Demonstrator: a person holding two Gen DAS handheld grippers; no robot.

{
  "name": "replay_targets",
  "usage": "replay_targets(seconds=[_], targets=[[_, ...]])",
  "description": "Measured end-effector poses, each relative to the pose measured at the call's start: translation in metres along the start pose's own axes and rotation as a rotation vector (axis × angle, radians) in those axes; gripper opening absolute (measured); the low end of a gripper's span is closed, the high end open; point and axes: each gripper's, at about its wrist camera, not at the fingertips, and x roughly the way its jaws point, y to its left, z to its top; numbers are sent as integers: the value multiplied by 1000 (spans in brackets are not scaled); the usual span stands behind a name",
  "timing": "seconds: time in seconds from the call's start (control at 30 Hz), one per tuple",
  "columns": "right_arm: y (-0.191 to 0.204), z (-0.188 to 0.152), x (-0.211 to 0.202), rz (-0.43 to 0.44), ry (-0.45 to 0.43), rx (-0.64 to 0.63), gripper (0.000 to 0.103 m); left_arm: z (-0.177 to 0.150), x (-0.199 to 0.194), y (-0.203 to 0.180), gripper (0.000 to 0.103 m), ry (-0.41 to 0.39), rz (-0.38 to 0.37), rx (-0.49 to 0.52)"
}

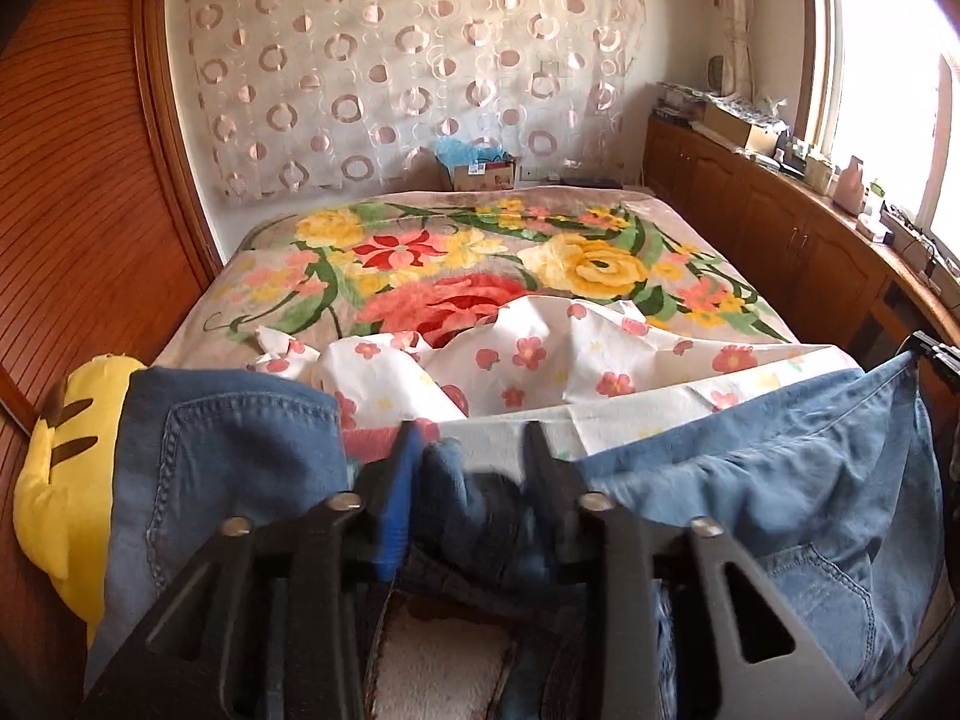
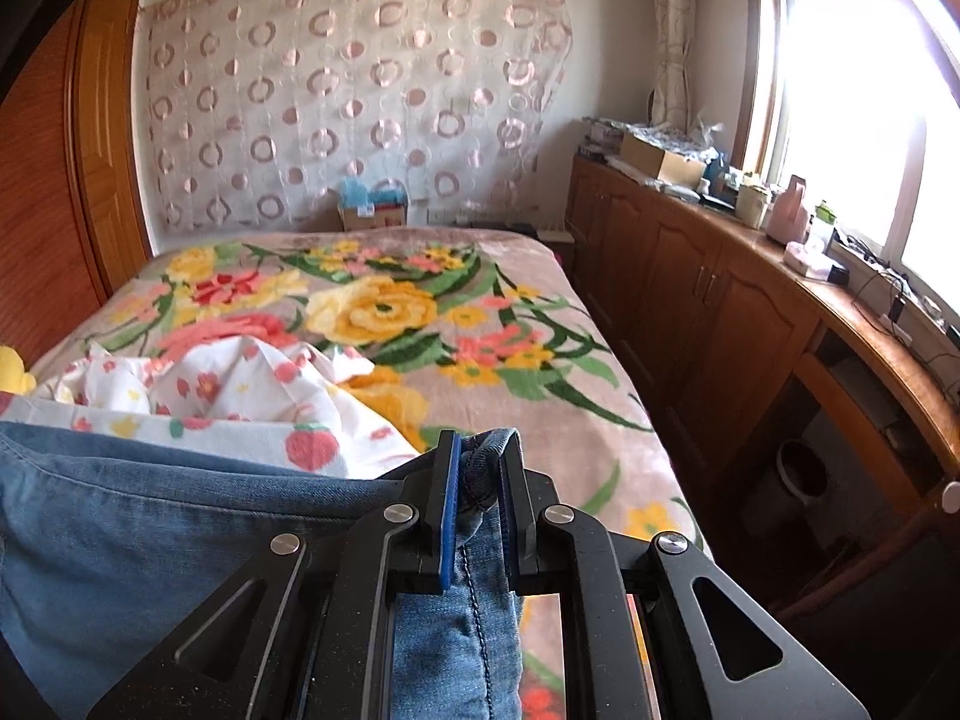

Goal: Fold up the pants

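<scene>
Blue denim pants (image 1: 780, 480) hang stretched across the near edge of the bed, with a pocket panel (image 1: 228, 450) showing on the left. My left gripper (image 1: 472, 444) has its jaws standing apart. A dark, blurred bunch of denim (image 1: 468, 498) sits loosely between them, with no clear squeeze from the pads. In the right wrist view my right gripper (image 2: 480, 450) is shut on a thick seamed edge of the pants (image 2: 180, 540). The fabric is pinched between the blue pads (image 2: 451, 504) and hangs below.
The bed carries a floral blanket (image 1: 600, 264) with a crumpled white flowered sheet (image 1: 540, 360) near me. A yellow plush toy (image 1: 54, 510) lies at the left edge. A wooden wardrobe (image 1: 78, 210) stands on the left, low cabinets (image 2: 690, 300) with clutter run under the window, and a cardboard box (image 1: 480, 171) is at the far end.
</scene>
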Motion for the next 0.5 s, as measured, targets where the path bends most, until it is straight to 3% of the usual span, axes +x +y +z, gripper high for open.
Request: replay_targets(seconds=[0.2,0.3,0.37,0.5], targets=[[-4,9,-6,-6,13,11,13,-8,-19,4,49,-10,-31,12],[-7,12,-12,-15,19,27,24,-17,-22,0,50,7,-55,27],[-9,9,-15,-14,3,32,30,-23,-22,-2,85,9,-63,29],[-3,11,-33,24,-31,19,44,-34,-26,-7,85,20,-92,45]])
